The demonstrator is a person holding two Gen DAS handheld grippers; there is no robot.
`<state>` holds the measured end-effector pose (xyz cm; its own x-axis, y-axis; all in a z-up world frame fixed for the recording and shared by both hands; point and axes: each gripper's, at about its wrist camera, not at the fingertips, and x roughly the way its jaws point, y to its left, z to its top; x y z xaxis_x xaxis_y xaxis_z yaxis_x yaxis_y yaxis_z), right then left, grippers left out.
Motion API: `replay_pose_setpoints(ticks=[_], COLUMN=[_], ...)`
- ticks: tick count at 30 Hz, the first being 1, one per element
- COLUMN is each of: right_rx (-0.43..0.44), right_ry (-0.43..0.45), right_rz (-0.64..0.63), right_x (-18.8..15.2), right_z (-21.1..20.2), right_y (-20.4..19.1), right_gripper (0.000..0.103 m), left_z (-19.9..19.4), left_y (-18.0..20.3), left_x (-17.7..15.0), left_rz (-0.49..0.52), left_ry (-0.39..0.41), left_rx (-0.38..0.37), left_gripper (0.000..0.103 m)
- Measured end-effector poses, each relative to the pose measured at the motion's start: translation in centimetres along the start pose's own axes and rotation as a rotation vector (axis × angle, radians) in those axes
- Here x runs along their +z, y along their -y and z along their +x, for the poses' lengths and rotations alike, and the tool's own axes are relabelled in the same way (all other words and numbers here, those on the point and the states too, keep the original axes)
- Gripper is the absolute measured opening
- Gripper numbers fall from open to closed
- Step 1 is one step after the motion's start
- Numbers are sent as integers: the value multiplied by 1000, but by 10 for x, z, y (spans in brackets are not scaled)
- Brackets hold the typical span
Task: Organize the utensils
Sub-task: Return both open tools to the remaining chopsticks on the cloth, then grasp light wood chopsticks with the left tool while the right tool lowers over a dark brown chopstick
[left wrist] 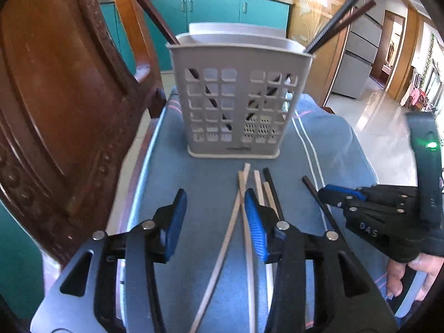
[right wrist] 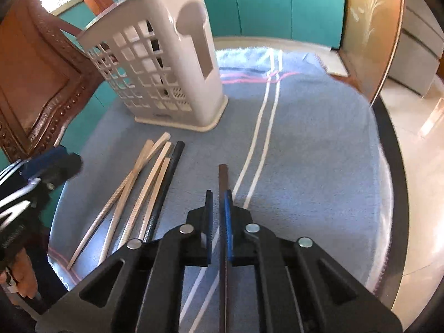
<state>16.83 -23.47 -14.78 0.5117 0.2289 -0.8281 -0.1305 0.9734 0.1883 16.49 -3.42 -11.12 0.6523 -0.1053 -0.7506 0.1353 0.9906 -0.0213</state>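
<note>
A grey slotted utensil basket (left wrist: pixel 236 55) (right wrist: pixel 155 77) stands upright on the blue cloth, with a brown chopstick (left wrist: pixel 149 8) leaning out on its left and two dark ones (left wrist: pixel 341 14) on its right. In front of it lie several pale wooden chopsticks (left wrist: pixel 241 183) (right wrist: pixel 144 172), a black one (left wrist: pixel 270 183) (right wrist: pixel 173 163) and a dark brown one (left wrist: pixel 310 187) (right wrist: pixel 222 174). My left gripper (left wrist: pixel 213 202) hangs open over the pale ones, its right pad beside one. My right gripper (right wrist: pixel 218 194) (left wrist: pixel 323 194) straddles the dark brown chopstick, jaws narrow, a sliver of cloth showing beside the left pad.
A carved wooden chair (left wrist: pixel 55 111) stands close on the left of the round table. The blue cloth (right wrist: pixel 319 138) covers the top up to its dark rim (right wrist: pixel 388 166). Teal cabinets (left wrist: pixel 211 8) are behind. A hand (left wrist: pixel 402 277) holds the right gripper.
</note>
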Motion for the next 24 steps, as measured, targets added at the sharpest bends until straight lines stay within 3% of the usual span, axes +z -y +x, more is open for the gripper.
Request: replay_pose_setpoints(ticks=[9, 24], right_rx=[-81, -122], right_ry=[17, 62], right_rz=[74, 69], right_x=[-8, -22], right_z=[-13, -35], right_y=[24, 31], right_gripper=[35, 42], left_z=[12, 2], left_y=[24, 32], left_x=[-10, -15], left_rz=[17, 6], left_ry=[-44, -36], left_rx=[-16, -44], left_gripper=[47, 49])
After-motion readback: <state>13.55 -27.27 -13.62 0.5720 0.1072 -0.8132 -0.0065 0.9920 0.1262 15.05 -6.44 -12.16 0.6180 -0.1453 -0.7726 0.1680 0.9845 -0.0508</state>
